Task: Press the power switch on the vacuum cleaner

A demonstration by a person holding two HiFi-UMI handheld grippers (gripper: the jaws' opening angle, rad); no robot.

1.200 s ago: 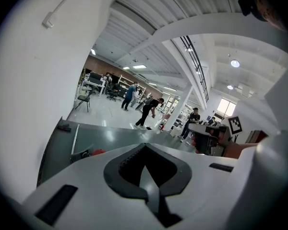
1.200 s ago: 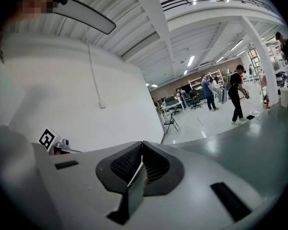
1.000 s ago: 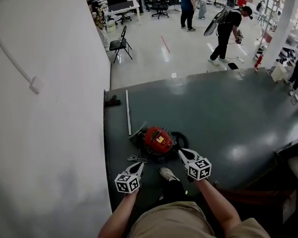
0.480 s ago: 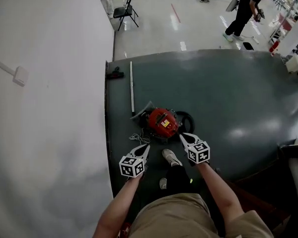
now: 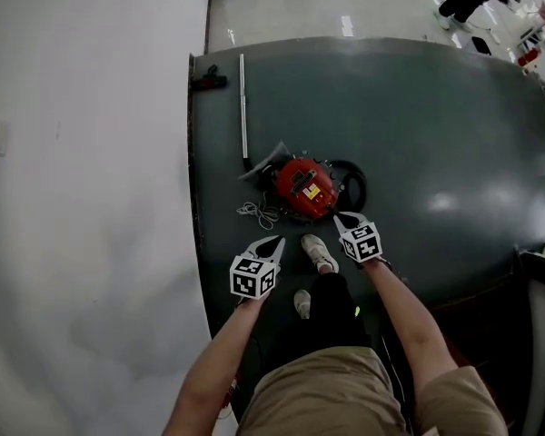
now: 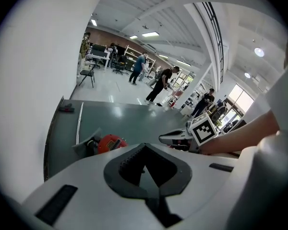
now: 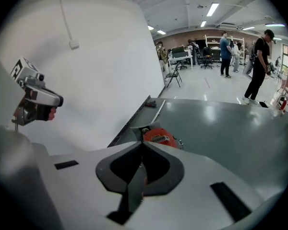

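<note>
The red vacuum cleaner sits mid-frame on the dark floor mat (black hose looped at its right). Just below it, the left claw and the right claw hover, both closed and empty.

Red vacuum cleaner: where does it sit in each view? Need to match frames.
Head view: red vacuum cleaner near the centre of the picture.
Left gripper view: vacuum cleaner lower left of centre.
Right gripper view: vacuum cleaner just below centre.
Shared landmark: the metal tube lying on the floor beyond it.
</note>
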